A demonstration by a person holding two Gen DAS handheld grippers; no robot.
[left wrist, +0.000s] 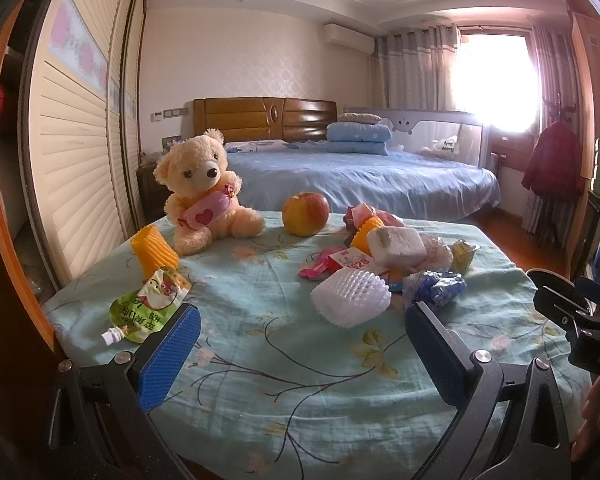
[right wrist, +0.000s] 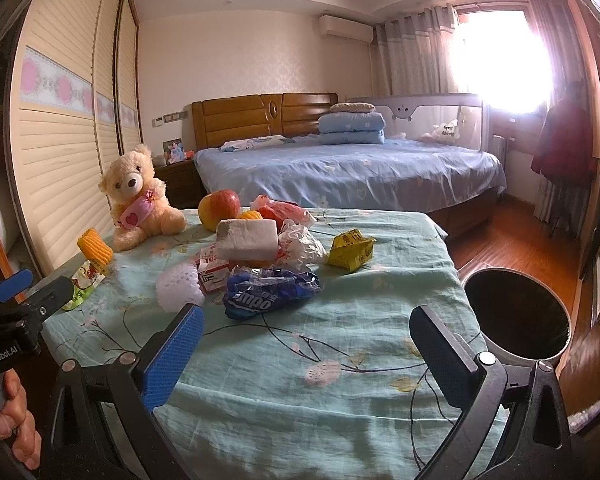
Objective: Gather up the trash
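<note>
Trash lies on a table with a green floral cloth [left wrist: 284, 352] [right wrist: 300, 344]. A green juice pouch [left wrist: 150, 306] [right wrist: 82, 286] lies at the left, just beyond my left gripper's left finger. A white foam net [left wrist: 350, 296] [right wrist: 180, 288], a blue crumpled wrapper [left wrist: 436, 290] [right wrist: 270, 294], a white foam block [left wrist: 396, 246] [right wrist: 247, 239], a yellow wrapper [right wrist: 350, 250] and red and white packets [right wrist: 290, 216] form a pile mid-table. My left gripper [left wrist: 300, 344] stands open over the near cloth. My right gripper [right wrist: 306, 346] is open too, just short of the blue wrapper.
A plush bear [left wrist: 204, 192] [right wrist: 140, 196], an apple [left wrist: 305, 214] [right wrist: 219, 209] and yellow foam sleeves [left wrist: 154, 248] [right wrist: 95, 249] sit at the table's far left. A dark round bin [right wrist: 516, 316] stands on the wood floor right of the table. A bed [right wrist: 348, 168] lies beyond, a wardrobe [left wrist: 76, 128] at the left.
</note>
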